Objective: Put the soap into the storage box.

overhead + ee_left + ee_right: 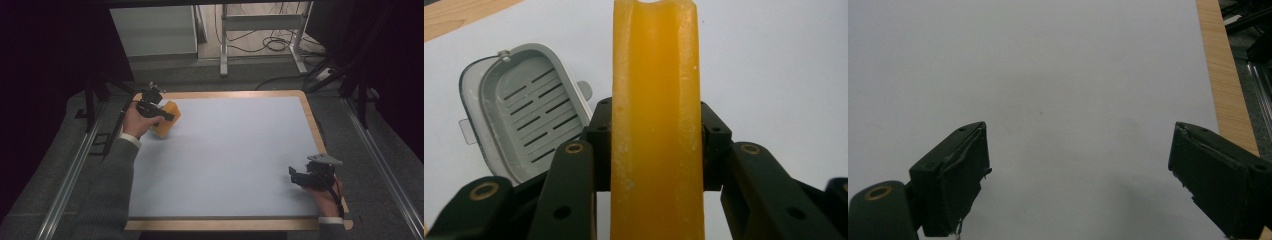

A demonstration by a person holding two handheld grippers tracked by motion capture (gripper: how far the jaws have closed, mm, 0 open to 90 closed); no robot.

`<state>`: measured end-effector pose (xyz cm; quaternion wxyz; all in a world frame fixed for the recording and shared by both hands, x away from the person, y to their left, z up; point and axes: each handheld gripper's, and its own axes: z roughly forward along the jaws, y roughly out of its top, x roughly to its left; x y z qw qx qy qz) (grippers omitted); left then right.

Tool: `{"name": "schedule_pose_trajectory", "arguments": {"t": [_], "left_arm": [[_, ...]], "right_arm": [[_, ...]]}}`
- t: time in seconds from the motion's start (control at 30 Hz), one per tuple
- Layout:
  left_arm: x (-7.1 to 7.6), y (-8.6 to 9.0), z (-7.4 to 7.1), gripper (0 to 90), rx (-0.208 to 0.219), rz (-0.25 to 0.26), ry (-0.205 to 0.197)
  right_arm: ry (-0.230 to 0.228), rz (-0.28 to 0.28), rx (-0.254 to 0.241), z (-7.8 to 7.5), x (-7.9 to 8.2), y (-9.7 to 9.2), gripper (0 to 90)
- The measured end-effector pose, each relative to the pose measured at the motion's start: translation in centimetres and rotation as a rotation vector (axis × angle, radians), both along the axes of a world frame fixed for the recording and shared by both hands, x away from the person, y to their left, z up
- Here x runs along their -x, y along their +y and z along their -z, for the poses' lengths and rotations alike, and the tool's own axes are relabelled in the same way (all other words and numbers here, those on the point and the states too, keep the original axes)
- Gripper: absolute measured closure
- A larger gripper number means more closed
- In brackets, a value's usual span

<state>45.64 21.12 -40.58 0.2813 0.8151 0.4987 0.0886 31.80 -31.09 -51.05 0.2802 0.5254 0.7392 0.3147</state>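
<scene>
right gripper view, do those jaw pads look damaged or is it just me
Yes. The pads of the right gripper look worn: their edges are ragged and peeling, with a frayed bit hanging off the left one. The jaws stand wide apart over the bare white table.

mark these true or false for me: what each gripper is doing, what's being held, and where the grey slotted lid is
1. The left gripper is shut on the orange block. True.
2. The right gripper also holds an orange block. False: its fingers stand wide apart with nothing between them.
3. A grey slotted lid lies on the white mat beside the held block. True.
4. The left gripper works at the near right corner of the mat. False: in the high view it is at the far left corner.
5. The grey lid sits between the right gripper's fingers. False: bare mat lies there.
</scene>
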Motion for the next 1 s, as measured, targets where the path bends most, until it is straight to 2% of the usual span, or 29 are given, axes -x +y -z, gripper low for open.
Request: {"name": "schedule_pose_trajectory", "arguments": {"t": [0.57,1.0], "left_arm": [[-1.6,1.2,0.0,61.0,0.008,-0.062,0.012],[-3.1,2.3,0.9,61.0,0.013,-0.124,0.034]], "right_arm": [[0.002,0.003,0.0,0.0,0.0,0.0,9.6],[0.004,0.006,0.001,0.2,-0.1,-0.1,9.6]]}}
